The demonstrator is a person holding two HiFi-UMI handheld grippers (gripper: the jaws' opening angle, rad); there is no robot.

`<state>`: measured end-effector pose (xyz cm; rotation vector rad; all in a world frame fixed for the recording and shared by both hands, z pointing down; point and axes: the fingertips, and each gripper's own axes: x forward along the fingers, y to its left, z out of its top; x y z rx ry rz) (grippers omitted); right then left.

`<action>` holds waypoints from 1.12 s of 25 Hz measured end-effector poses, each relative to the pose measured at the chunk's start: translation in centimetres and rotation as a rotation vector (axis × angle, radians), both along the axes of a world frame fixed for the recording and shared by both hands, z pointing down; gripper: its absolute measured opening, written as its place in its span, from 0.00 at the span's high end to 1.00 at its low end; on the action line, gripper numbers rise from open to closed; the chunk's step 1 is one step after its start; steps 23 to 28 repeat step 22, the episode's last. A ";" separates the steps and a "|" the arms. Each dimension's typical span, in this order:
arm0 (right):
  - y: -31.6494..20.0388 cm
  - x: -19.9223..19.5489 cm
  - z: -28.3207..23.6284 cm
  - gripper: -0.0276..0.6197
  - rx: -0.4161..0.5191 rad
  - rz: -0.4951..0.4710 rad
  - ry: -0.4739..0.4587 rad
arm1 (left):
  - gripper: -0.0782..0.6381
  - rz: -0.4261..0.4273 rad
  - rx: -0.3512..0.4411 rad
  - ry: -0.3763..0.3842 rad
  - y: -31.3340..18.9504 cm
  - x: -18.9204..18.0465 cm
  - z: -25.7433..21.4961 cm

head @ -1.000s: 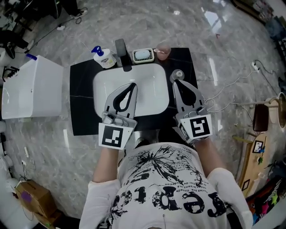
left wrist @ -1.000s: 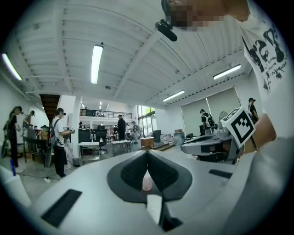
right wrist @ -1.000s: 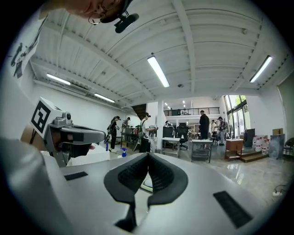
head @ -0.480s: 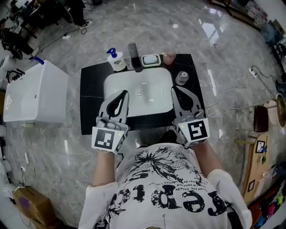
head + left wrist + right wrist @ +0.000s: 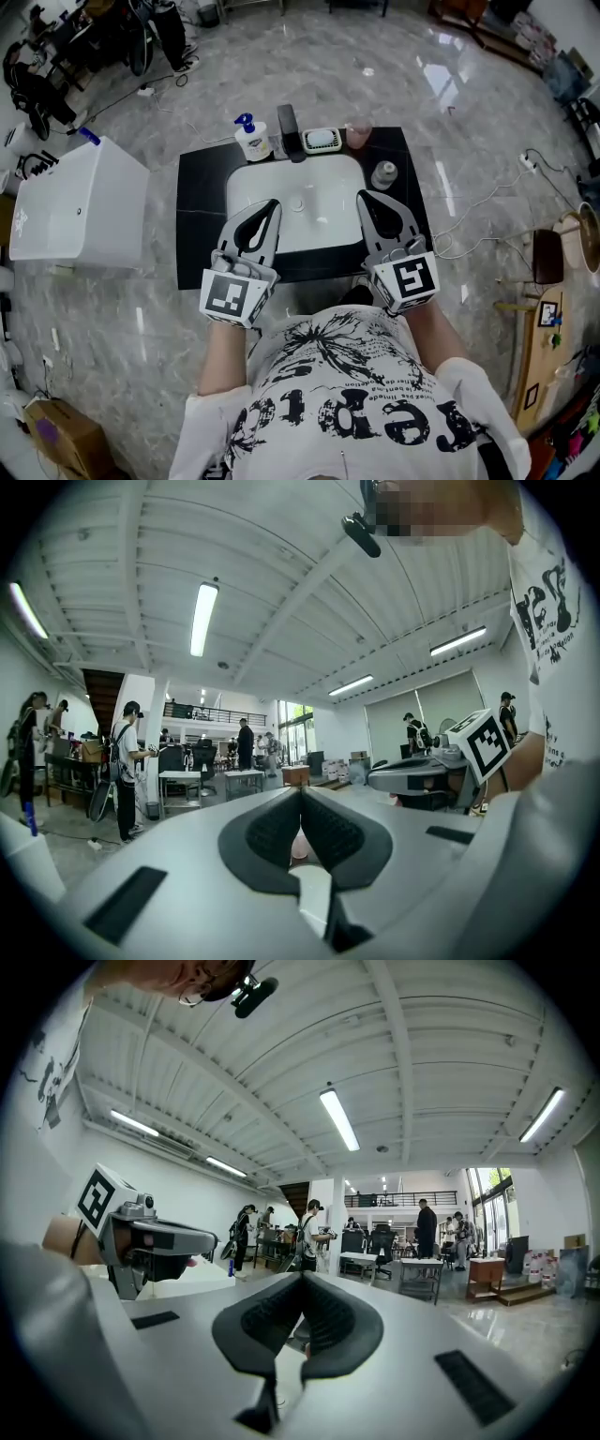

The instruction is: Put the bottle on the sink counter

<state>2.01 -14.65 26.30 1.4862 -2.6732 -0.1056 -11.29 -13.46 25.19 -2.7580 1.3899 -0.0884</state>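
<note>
A small clear bottle [image 5: 383, 175] stands upright on the black sink counter [image 5: 200, 230], right of the white basin [image 5: 298, 208]. My right gripper [image 5: 362, 196] is shut and empty, its tip over the basin's near right corner, a short way from the bottle. Level with it on the left, my left gripper [image 5: 273, 203] is shut and empty over the basin's near left part. Both gripper views point up at the hall and ceiling. The left gripper [image 5: 300, 794] and the right gripper [image 5: 302, 1279] each show jaws pressed together with nothing between them.
At the back of the counter stand a white pump bottle [image 5: 251, 139], a black faucet [image 5: 289, 131], a soap dish [image 5: 322, 141] and a pink cup [image 5: 358, 134]. A white box [image 5: 80, 206] sits left of the counter. Cables [image 5: 487, 202] lie on the floor at right.
Both grippers have drawn back from over the basin toward the person. The right tip, close to the bottle a second ago, now stands farther from it. The bottle stays put.
</note>
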 end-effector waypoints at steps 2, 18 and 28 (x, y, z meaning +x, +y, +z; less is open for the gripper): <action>0.2 0.1 -0.1 0.94 0.001 0.005 0.001 | 0.87 -0.001 -0.001 0.010 0.1 -0.1 0.0; 0.6 0.4 0.3 0.94 0.011 0.011 0.000 | 0.87 -0.027 -0.010 0.034 0.4 -0.6 0.4; 0.0 0.1 1.0 0.94 0.014 0.012 0.010 | 0.87 -0.034 -0.009 0.047 0.0 -1.1 1.0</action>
